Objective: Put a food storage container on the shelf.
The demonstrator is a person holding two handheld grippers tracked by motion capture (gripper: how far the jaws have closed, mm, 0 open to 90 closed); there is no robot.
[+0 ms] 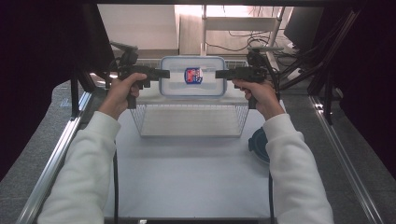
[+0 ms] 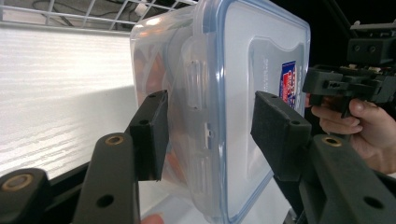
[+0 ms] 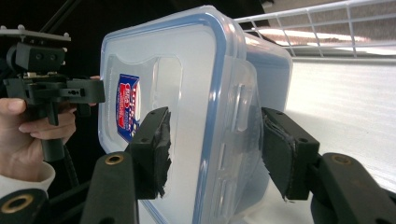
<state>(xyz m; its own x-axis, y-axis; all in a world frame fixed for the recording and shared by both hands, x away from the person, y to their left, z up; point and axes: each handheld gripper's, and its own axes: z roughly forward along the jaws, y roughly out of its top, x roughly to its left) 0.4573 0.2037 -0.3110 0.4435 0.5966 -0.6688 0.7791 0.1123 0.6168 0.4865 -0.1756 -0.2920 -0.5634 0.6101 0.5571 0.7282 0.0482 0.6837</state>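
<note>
The high view looks forward and down on the desk point(image 1: 187, 177) from the near side. Each gripper view sits close behind its own jaws, facing inward at the box point(image 2: 243, 93) all three share.

Lidded container point(image 1: 193, 76) between both tools

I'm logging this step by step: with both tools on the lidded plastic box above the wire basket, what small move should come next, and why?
Probably lower the box a little, level, into the wire basket. The left tool and right tool clamp its two short ends, it hangs above the basket's open top, and its lid looks latched, so a straight descent seems safest.
</note>
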